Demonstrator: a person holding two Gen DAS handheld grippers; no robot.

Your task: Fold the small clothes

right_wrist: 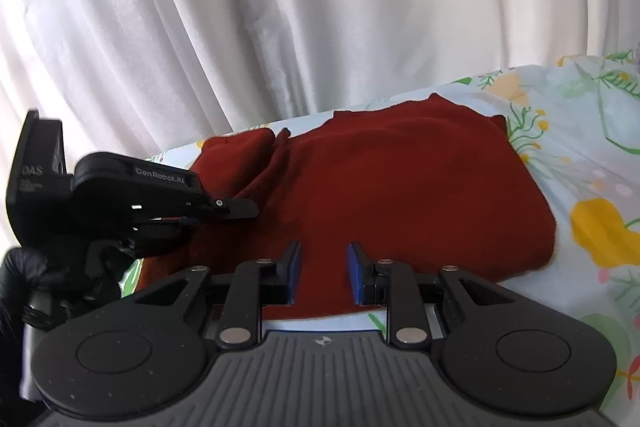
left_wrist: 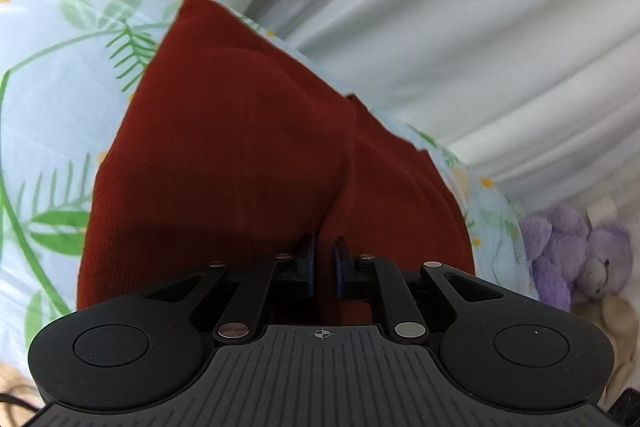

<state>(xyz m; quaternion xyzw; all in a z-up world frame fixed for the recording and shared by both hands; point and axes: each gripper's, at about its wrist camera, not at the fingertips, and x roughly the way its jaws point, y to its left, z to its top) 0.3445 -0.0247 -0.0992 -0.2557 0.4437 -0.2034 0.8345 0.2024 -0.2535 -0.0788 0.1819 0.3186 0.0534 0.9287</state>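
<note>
A dark red ribbed garment (left_wrist: 240, 147) lies folded on a floral sheet (left_wrist: 60, 67). My left gripper (left_wrist: 325, 267) is shut on a raised ridge of the red garment, which runs up into its blue pads. In the right wrist view the same garment (right_wrist: 420, 187) spreads across the sheet (right_wrist: 580, 155), and the left gripper (right_wrist: 240, 209) shows side-on at its left end, fingers together on the cloth. My right gripper (right_wrist: 325, 273) stands open over the garment's near edge, with its blue pads (right_wrist: 295, 271) apart and red cloth showing between them.
White curtains (right_wrist: 320, 7) hang close behind the bed's far edge. Purple plush toys (left_wrist: 576, 255) sit off the right side of the sheet. A black-gloved hand (right_wrist: 20, 275) holds the left gripper's handle.
</note>
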